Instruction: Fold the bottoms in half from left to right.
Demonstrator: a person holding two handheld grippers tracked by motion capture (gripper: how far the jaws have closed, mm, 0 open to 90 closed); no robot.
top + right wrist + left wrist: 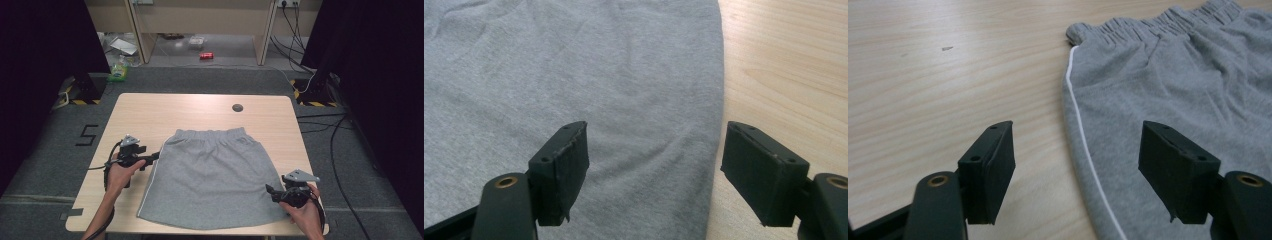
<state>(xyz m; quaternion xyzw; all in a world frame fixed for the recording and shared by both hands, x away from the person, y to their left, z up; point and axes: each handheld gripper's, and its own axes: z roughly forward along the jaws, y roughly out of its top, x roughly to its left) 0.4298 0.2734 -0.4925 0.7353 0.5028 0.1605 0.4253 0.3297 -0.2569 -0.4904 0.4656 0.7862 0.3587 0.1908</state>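
From the high view, a grey skirt (212, 175) lies spread flat on the middle of the worktop (150, 107), its elastic waistband toward the far edge and its hem near the near edge; nothing looks folded yet, so whatever is to be done with it seems barely begun. The left gripper (152, 157) sits at the skirt's left side near the waistband, and the right gripper (270, 191) at its right side near the hem. In the left gripper view, the jaws stand wide apart and hold nothing, straddling the skirt's white-piped side edge (1083, 135). In the right gripper view, the jaws are likewise spread and empty, set across the skirt's right edge (716, 100), one over cloth, one over bare wood.
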